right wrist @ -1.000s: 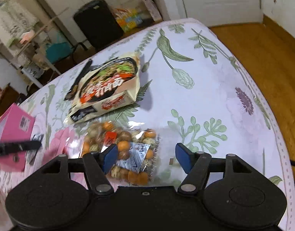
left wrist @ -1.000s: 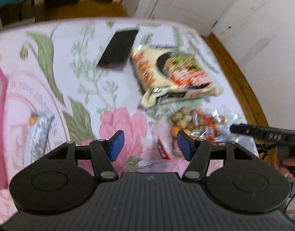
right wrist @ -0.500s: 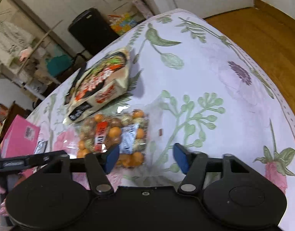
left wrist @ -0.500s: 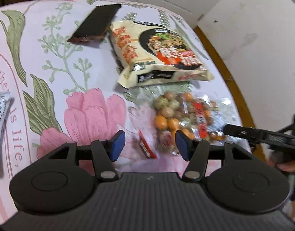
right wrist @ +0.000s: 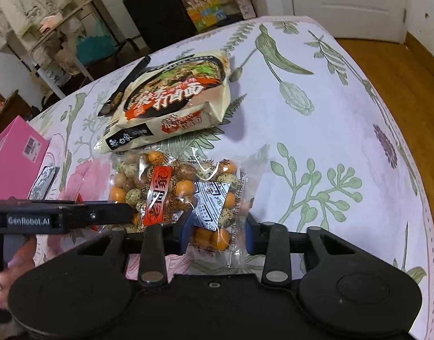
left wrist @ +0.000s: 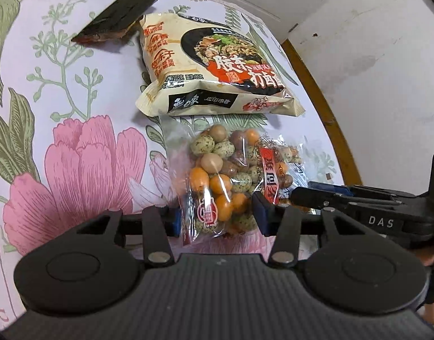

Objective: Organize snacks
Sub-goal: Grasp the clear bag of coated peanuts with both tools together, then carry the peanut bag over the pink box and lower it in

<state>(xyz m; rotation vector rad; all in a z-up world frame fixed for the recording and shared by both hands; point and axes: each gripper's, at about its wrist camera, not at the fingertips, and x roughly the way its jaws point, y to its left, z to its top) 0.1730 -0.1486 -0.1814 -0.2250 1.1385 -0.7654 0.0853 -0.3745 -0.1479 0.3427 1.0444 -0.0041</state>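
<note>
A clear bag of coated nuts (left wrist: 231,175) lies on the floral tablecloth (left wrist: 75,85), near the table's edge. My left gripper (left wrist: 217,218) is open, with its blue pads on either side of the bag's near left end. My right gripper (right wrist: 218,233) is open around the bag's (right wrist: 174,187) near right corner. A cream noodle packet (left wrist: 211,65) lies just beyond the bag, also in the right wrist view (right wrist: 171,99). A black wrapper (left wrist: 120,17) lies beyond the packet. The right gripper's finger shows in the left wrist view (left wrist: 330,198).
A pink box (right wrist: 15,158) stands at the left, with a small silver snack packet (right wrist: 44,181) beside it. A black bin (right wrist: 157,8) and shelves stand behind the table. The wooden floor (right wrist: 386,59) lies off the table's right edge.
Both grippers have moved in onto the nut bag, one from each side; the bag now sits between each pair of fingers. The right gripper's fingers have narrowed. The bag has not moved.
</note>
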